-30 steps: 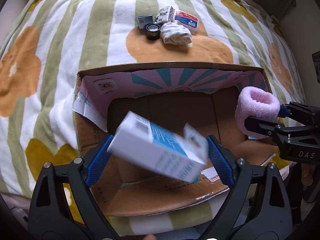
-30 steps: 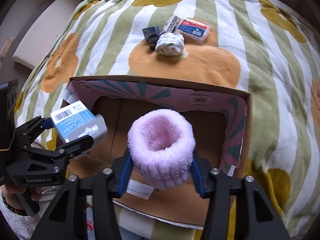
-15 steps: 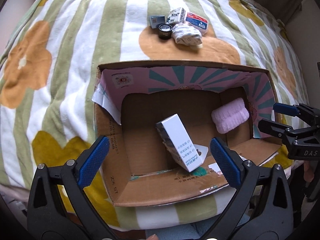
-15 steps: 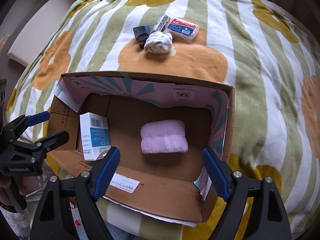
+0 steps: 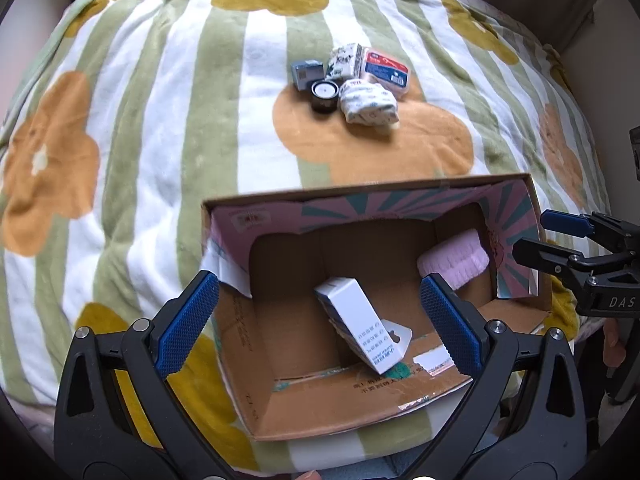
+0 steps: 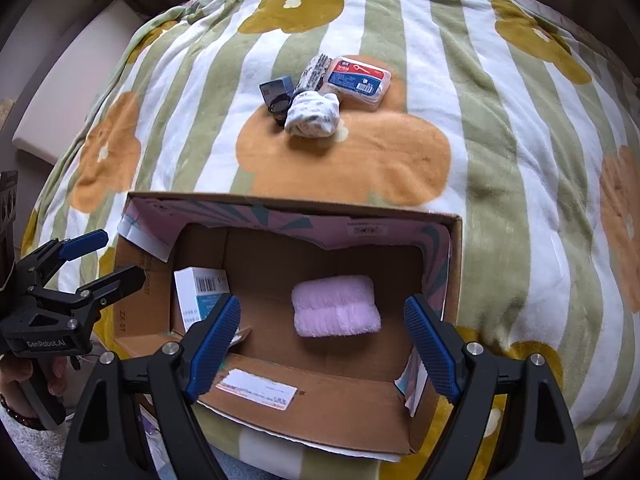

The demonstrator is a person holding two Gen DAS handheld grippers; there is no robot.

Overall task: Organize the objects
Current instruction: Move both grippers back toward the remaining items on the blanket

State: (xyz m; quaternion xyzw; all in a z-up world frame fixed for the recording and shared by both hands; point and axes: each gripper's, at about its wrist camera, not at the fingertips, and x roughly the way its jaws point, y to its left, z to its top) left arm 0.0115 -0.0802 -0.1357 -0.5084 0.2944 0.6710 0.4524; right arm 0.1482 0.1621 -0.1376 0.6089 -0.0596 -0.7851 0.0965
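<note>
An open cardboard box (image 5: pixel 360 408) (image 6: pixel 320 400) sits on the flowered blanket near me. Inside it lie a white and blue carton (image 5: pixel 358 324) (image 6: pixel 198 292) on the left and a pink fluffy roll (image 5: pixel 454 266) (image 6: pixel 336 312) on the right. My left gripper (image 5: pixel 316 324) is open and empty above the box's near left part. My right gripper (image 6: pixel 322 344) is open and empty above the near right part. Each gripper also shows in the other's view, the right (image 5: pixel 560 240) and the left (image 6: pixel 100 256).
Farther out on the blanket (image 5: pixel 120 140) lies a cluster: a red and blue plastic case (image 5: pixel 386 70) (image 6: pixel 358 80), a patterned cloth bundle (image 5: pixel 368 106) (image 6: pixel 314 116), a patterned packet (image 5: pixel 344 62), a small grey box (image 5: pixel 306 74) (image 6: pixel 276 88) and a black round jar (image 5: pixel 323 96).
One second ago the left gripper held the carton and the right held the pink roll over the box. Both opened and dropped them in, then drew back and up.
</note>
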